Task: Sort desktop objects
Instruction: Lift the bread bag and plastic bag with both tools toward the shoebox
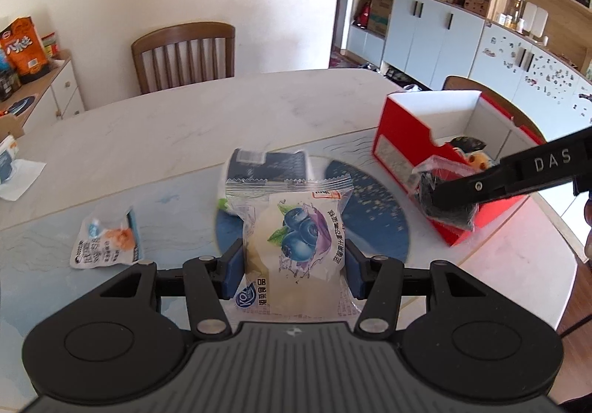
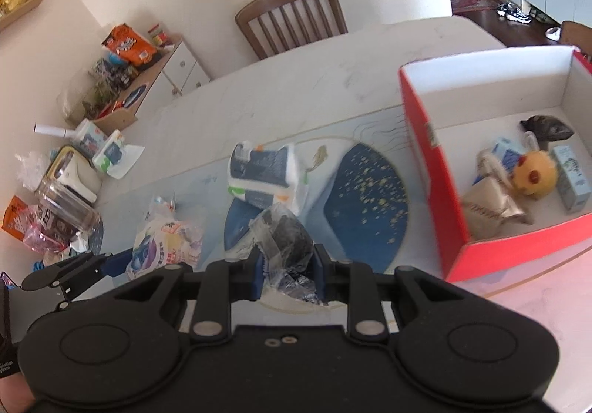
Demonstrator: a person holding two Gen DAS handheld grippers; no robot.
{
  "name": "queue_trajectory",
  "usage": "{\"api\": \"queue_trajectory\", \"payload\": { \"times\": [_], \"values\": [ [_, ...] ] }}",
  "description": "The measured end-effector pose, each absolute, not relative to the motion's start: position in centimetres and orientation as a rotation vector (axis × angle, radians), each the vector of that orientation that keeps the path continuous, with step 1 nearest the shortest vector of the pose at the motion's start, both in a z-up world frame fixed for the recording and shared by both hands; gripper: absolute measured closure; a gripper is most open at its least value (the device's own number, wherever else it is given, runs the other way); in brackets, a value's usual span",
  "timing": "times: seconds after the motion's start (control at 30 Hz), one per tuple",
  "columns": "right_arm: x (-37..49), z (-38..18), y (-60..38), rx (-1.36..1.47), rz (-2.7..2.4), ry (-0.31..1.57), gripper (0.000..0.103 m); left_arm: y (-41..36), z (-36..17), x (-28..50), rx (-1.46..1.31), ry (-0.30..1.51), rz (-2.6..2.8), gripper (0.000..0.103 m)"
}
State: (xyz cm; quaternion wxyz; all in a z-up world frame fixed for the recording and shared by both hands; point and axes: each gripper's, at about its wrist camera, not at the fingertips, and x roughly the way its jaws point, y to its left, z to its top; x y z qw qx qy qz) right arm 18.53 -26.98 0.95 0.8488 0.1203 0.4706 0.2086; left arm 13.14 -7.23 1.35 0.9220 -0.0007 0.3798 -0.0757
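Left gripper clamps clear-wrapped blueberry pastry packet; right gripper clamps dark snack in crinkled clear wrapper, near open red cardboard box.

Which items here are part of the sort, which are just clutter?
In the job:
- blueberry snack pack, in left tongs
- dark wrapped snack, in right tongs
- red box
- tissue pack
- small white packet

Lying about:
- chair
- orange bag on sideboard
- clear jar
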Motion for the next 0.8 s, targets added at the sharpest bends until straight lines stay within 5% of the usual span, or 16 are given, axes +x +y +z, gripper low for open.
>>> {"api": "queue_trajectory", "payload": {
  "times": [0.8],
  "values": [
    [22.4,1.1,-37.8,0.348,0.324,0.932,0.079,-16.6,3.4,17.5,0.070,0.772,-0.254,0.050]
  ]
}}
